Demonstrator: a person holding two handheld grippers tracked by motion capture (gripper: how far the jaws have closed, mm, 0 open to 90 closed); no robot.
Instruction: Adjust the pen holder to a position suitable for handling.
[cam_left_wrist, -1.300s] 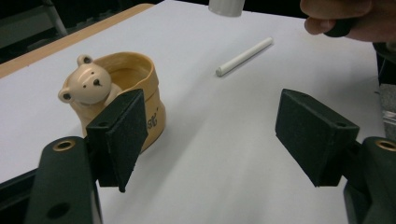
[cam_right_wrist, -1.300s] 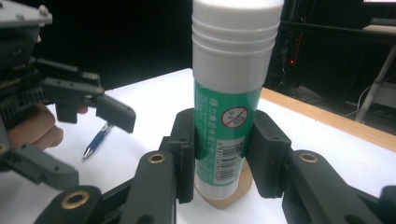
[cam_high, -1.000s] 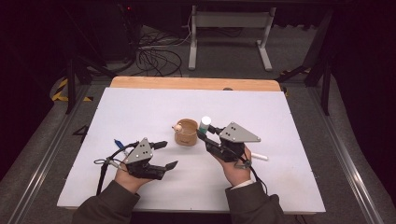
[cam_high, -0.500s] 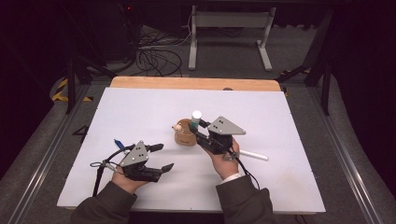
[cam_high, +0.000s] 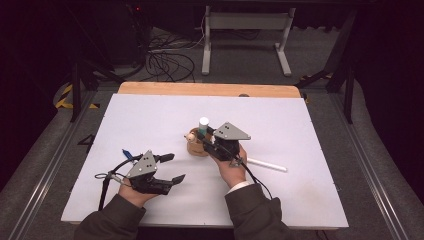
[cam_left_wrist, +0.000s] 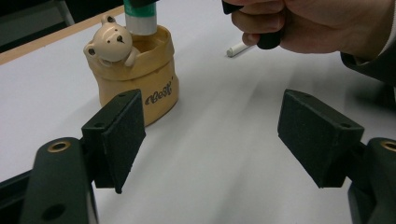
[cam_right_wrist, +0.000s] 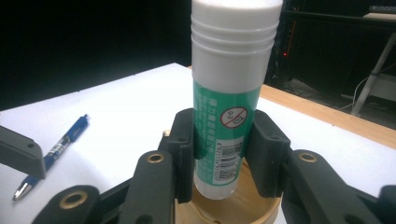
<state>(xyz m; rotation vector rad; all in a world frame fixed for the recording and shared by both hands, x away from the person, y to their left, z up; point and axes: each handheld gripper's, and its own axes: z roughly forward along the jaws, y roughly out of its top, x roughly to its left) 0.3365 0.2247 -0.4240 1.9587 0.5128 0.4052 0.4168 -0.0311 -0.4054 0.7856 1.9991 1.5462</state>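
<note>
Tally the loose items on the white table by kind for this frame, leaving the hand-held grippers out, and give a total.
Glue stick: 1
Bear-decorated holder cup: 1
Blue pen: 1
White stick-shaped item, possibly a pen or marker: 1
Total: 4

The far half of the desk (cam_high: 150, 115) and its right side lie bare. Near the middle, the bear-faced holder (cam_high: 196, 145) blocks the way, with the right hand-held gripper (cam_high: 206, 136) over its mouth clamping a glue stick (cam_high: 203, 125). A white stick (cam_high: 267, 165) lies just right of that hand; a blue pen (cam_high: 126, 153) lies beside the left hand-held gripper (cam_high: 172, 167) toward the near left corner.
</note>
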